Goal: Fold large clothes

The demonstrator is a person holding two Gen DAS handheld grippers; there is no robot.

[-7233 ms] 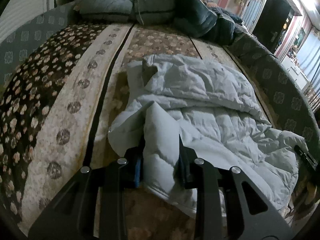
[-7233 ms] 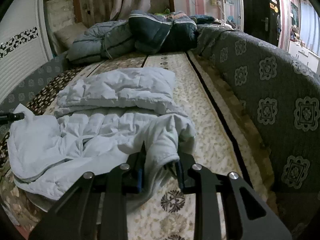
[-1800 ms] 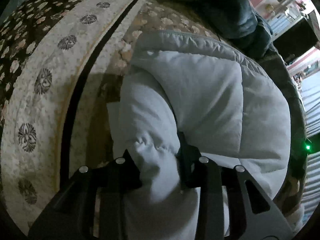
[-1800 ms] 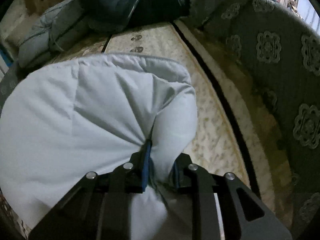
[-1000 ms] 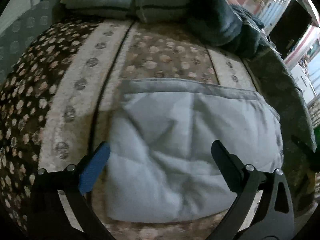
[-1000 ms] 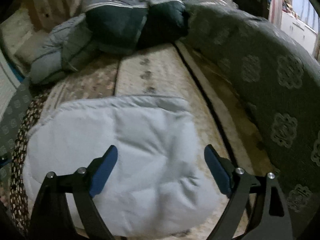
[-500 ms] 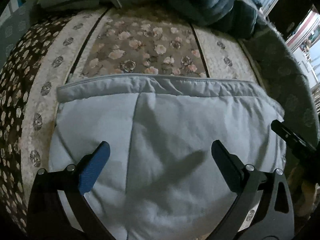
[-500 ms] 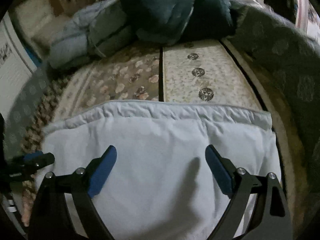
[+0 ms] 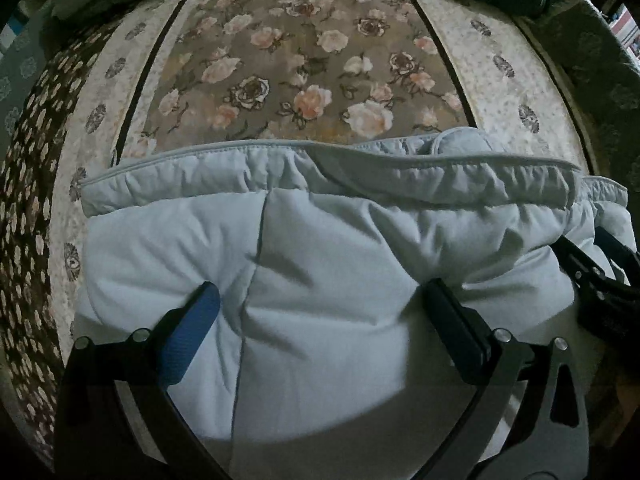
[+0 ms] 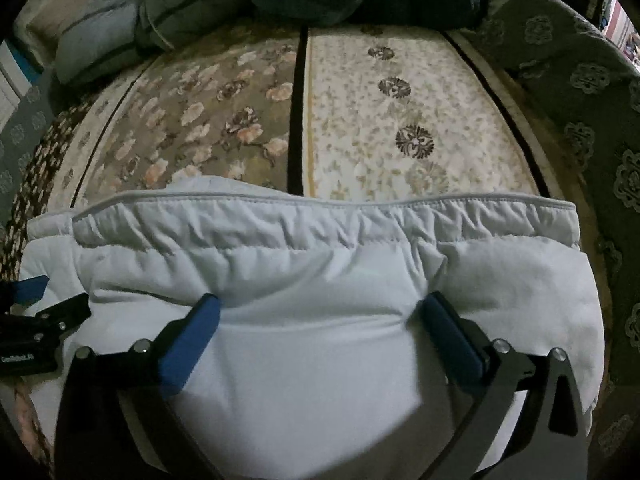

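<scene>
A pale blue padded jacket (image 9: 340, 248) lies folded into a thick block on the floral bedspread (image 9: 304, 80). My left gripper (image 9: 320, 292) points steeply down, open wide. Both fingertips (image 9: 208, 296) dent the top of the padding, which bulges between them. In the right wrist view the same jacket (image 10: 320, 264) fills the lower half. My right gripper (image 10: 320, 304) is wide, its jaws still opening, with its blue pads (image 10: 192, 336) set onto the jacket's top and not clamping it. Each gripper shows at the edge of the other's view: the right gripper (image 9: 600, 276) and the left gripper (image 10: 36, 320).
Folded grey-blue and dark quilts (image 10: 208, 0) are piled at the far end of the bed. A grey patterned upholstered side (image 10: 592, 80) runs along the right. Bare bedspread (image 10: 400, 128) stretches beyond the jacket's hem.
Both grippers, earlier shut on folds of the jacket, let go and opened wide. Since then they have sunk toward the folded jacket, and their tips now press into its top.
</scene>
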